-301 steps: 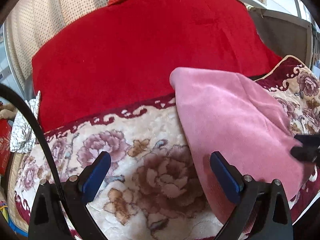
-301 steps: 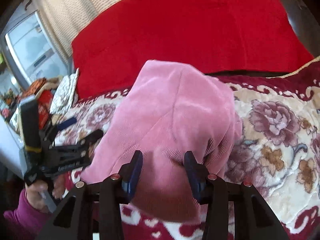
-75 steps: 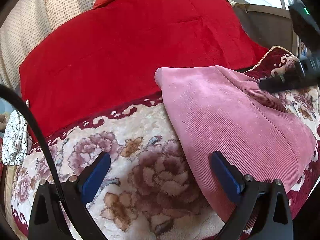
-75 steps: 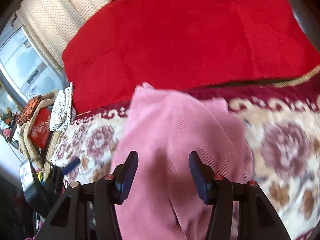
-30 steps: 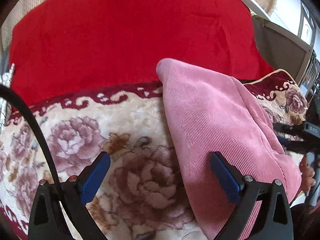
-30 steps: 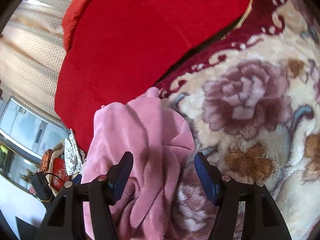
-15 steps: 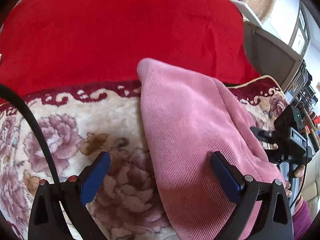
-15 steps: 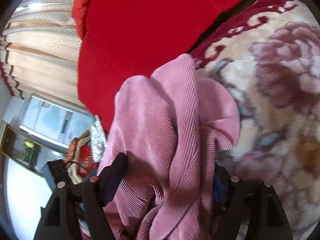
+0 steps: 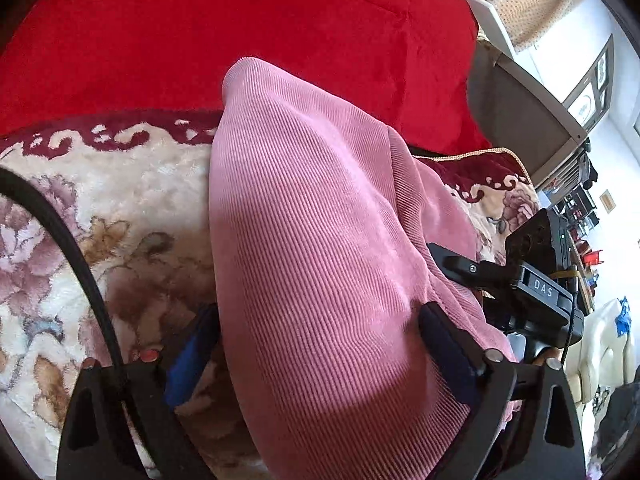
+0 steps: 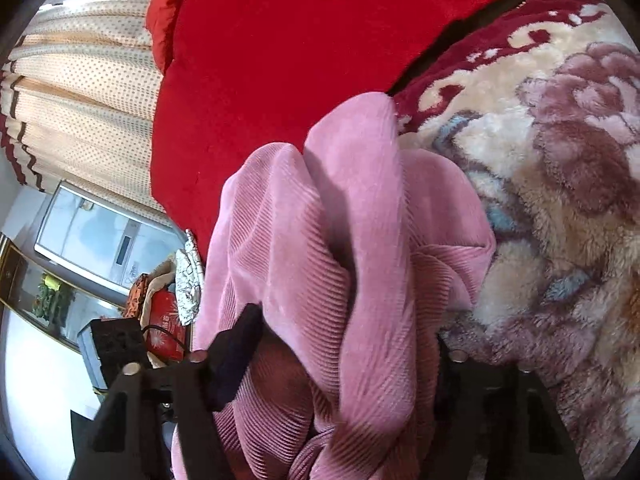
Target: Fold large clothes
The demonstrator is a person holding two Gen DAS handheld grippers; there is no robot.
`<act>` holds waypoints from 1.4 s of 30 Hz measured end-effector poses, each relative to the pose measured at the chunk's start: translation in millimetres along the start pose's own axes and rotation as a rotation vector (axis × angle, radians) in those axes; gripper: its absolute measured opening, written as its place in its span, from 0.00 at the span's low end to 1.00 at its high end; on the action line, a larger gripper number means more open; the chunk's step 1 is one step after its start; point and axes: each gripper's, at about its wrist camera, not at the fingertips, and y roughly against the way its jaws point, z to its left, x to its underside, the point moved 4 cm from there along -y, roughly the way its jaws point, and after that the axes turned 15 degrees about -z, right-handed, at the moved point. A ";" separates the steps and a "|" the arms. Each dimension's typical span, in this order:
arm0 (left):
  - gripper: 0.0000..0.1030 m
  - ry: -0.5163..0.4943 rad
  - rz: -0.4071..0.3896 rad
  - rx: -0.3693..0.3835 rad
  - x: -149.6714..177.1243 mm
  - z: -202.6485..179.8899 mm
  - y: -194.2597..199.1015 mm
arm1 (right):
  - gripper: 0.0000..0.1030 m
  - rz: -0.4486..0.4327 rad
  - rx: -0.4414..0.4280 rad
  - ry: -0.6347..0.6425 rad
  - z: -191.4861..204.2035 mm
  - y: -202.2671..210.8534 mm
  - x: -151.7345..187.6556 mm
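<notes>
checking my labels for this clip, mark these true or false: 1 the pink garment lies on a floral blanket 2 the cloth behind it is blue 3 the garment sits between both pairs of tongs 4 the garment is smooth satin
1. True: the pink ribbed corduroy garment lies on the cream floral plush blanket.
2. False: the plush cloth behind it is red.
3. True: the garment sits between the fingers of the left tongs and the right tongs.
4. False: it is visibly ribbed, like corduroy.
</notes>
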 end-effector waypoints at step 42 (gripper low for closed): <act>0.46 -0.110 -0.136 -0.028 -9.7 -17.8 31.8 | 0.41 -0.031 0.021 0.135 33.6 6.4 0.6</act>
